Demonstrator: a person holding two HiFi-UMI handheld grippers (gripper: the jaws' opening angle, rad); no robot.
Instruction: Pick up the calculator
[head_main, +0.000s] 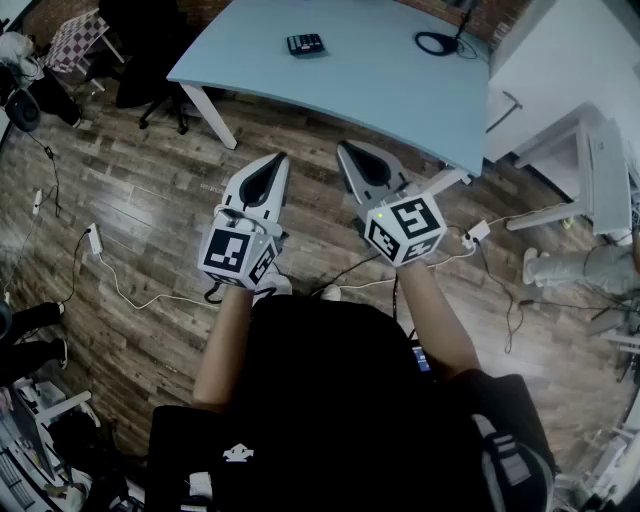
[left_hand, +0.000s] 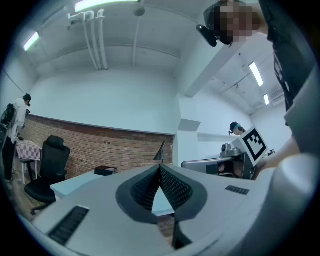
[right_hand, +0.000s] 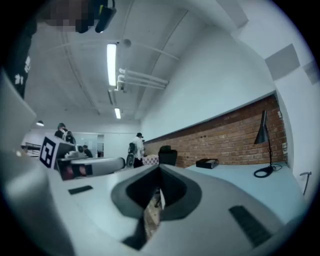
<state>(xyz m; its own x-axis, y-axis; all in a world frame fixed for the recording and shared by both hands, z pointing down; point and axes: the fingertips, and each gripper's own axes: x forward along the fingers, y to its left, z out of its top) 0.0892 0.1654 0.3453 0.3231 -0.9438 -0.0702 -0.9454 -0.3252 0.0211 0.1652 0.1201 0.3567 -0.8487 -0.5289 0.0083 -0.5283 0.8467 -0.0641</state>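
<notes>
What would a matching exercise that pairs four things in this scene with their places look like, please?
Things:
1. small black rectangular calculator
2. black ring-shaped lamp base
3. black office chair
4. right gripper

Places:
A. on the wooden floor, beside the left end of the pale blue table
B. on the table, nearer its right end
C. in the air short of the table, jaws together
D. on the table, nearer its left end

Pairs: 1-D, 2-B, 3-A, 4-C.
</notes>
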